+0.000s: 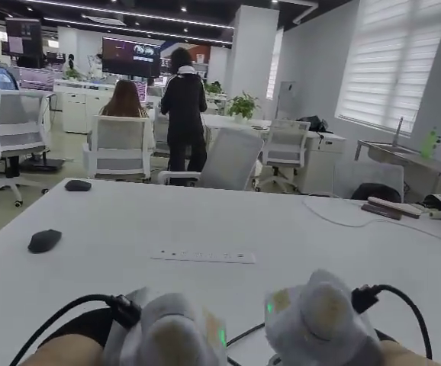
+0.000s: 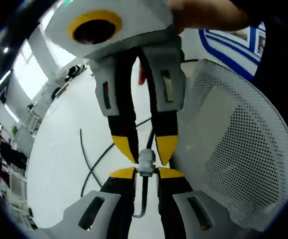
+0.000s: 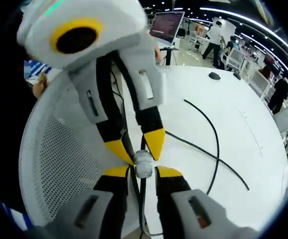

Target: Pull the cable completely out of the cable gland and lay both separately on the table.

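While held above the white table (image 1: 297, 229), the small pale-grey cable gland (image 2: 146, 160) is pinched from opposite sides by the yellow-tipped left gripper (image 2: 146, 173) and right gripper (image 3: 143, 172), tip to tip, its dark cable (image 2: 144, 195) trailing out; farther across the table lies a black computer mouse (image 1: 44, 240).

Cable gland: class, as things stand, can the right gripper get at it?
Probably yes: the right gripper seems to have its fingers closed on the cable gland, which the left gripper meets from the far side; nothing stands between.
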The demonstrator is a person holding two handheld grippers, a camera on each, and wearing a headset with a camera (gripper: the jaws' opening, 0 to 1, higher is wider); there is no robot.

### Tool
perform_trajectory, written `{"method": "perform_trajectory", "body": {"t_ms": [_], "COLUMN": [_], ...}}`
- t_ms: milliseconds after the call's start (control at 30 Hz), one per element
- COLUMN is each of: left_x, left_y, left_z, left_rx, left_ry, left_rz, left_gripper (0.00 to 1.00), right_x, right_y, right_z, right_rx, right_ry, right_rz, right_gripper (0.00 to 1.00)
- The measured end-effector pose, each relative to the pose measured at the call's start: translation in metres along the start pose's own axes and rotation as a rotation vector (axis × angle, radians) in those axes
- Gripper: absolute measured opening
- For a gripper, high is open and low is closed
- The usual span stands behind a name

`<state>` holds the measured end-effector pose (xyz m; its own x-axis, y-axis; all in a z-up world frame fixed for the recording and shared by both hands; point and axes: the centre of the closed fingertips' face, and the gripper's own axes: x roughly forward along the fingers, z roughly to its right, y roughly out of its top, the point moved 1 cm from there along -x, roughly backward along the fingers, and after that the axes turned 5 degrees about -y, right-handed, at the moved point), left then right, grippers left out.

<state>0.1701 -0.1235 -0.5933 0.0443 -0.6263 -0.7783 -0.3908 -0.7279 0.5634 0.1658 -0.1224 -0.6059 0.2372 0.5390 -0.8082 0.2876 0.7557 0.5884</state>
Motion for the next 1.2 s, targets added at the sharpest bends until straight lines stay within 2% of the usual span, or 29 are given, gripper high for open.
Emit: {"method": "perform_trajectory", "body": {"t_ms": [33,67,100,133,167,233,267,300,367,433,500,567,600,633,667,700,767,800,867,900,933,967,1000,1033,1067,1133,1200], "left_x": [-0.001,-0.001,-0.001,-0.002,-0.002,-0.002,-0.003,-0.003,-0.005,-0.004,-0.003,-0.001,0.001,0.002,0.003,0.003,0.001,0.0,-0.003,-0.004,-0.005,-0.005,-0.005,-0.004,-0.003,-0.003,-0.002], "left_y": [0.001,0.002,0.002,0.002,0.002,0.001,0.0,-0.001,-0.003,-0.004,-0.006,-0.011,-0.013,-0.015,-0.017,-0.019,-0.027,-0.032,-0.04,-0.041,-0.044,-0.045,-0.046,-0.046,-0.044,-0.042,-0.043], "left_z": [-0.001,-0.001,0.0,-0.002,-0.001,-0.001,-0.002,-0.002,-0.006,-0.005,-0.002,0.005,0.01,0.013,0.014,0.016,0.017,0.017,0.017,0.017,0.018,0.018,0.02,0.023,0.022,0.019,0.019], "left_rx": [0.02,0.066,0.082,0.124,0.131,0.108,0.085,0.023,-0.048,-0.132,-0.245,-0.306,-0.334,-0.344,-0.338,-0.336,-0.294,-0.272,-0.233,-0.208,-0.192,-0.173,-0.156,-0.167,-0.19,-0.212,-0.228], "left_ry": [0.013,0.031,0.034,0.049,0.054,0.048,0.045,0.04,0.035,0.003,-0.043,-0.09,-0.121,-0.131,-0.114,-0.108,-0.061,-0.03,0.018,0.037,0.054,0.065,0.078,0.072,0.084,0.111,0.119], "left_rz": [-0.008,-0.021,-0.028,-0.037,-0.042,-0.037,-0.031,-0.009,0.022,0.055,0.092,0.093,0.096,0.097,0.091,0.084,0.05,0.029,0.0,-0.009,-0.018,-0.029,-0.03,-0.02,0.009,0.043,0.057], "left_gripper": [0.17,0.17,0.17,0.17,0.17,0.16,0.16,0.16,0.16,0.16,0.16,0.16,0.16,0.16,0.16,0.17,0.17,0.17,0.17,0.17,0.17,0.17,0.17,0.17,0.17,0.17,0.17], "right_x": [0.001,0.0,0.001,0.0,0.0,0.001,0.001,0.001,0.0,0.002,0.004,0.009,0.012,0.014,0.015,0.016,0.017,0.017,0.018,0.019,0.02,0.023,0.023,0.019,0.018,0.022,0.023], "right_y": [-0.002,-0.003,0.0,0.0,0.0,0.001,0.001,0.002,0.004,0.004,0.003,0.001,-0.001,-0.002,-0.006,-0.011,-0.013,-0.016,-0.02,-0.019,-0.016,-0.016,-0.016,-0.015,-0.014,-0.015,-0.018], "right_z": [0.0,0.004,0.003,0.003,0.002,0.002,0.004,0.005,0.008,0.007,0.006,-0.001,-0.007,-0.009,-0.009,-0.01,-0.01,-0.011,-0.011,-0.011,-0.011,-0.016,-0.015,-0.006,-0.003,-0.006,-0.006], "right_rx": [-0.011,-0.039,-0.041,-0.032,-0.032,-0.06,-0.096,-0.127,-0.168,-0.245,-0.327,-0.306,-0.268,-0.226,-0.145,-0.111,-0.076,-0.055,-0.037,-0.037,-0.06,-0.054,-0.07,-0.133,-0.147,-0.11,-0.108], "right_ry": [0.001,-0.021,-0.022,-0.022,-0.029,-0.054,-0.077,-0.096,-0.146,-0.184,-0.222,-0.201,-0.169,-0.162,-0.174,-0.176,-0.218,-0.233,-0.278,-0.321,-0.341,-0.332,-0.346,-0.406,-0.428,-0.402,-0.404], "right_rz": [-0.024,-0.031,-0.025,-0.032,-0.034,-0.036,-0.038,-0.04,-0.041,-0.054,-0.069,-0.059,-0.042,-0.031,-0.036,-0.046,-0.016,-0.023,-0.031,-0.024,-0.009,-0.01,-0.021,-0.042,-0.045,-0.025,-0.037], "right_gripper": [0.16,0.14,0.13,0.12,0.12,0.12,0.12,0.12,0.11,0.11,0.11,0.11,0.12,0.12,0.13,0.18,0.28,0.28,0.24,0.24,0.22,0.19,0.16,0.13,0.11,0.06,0.03]}}
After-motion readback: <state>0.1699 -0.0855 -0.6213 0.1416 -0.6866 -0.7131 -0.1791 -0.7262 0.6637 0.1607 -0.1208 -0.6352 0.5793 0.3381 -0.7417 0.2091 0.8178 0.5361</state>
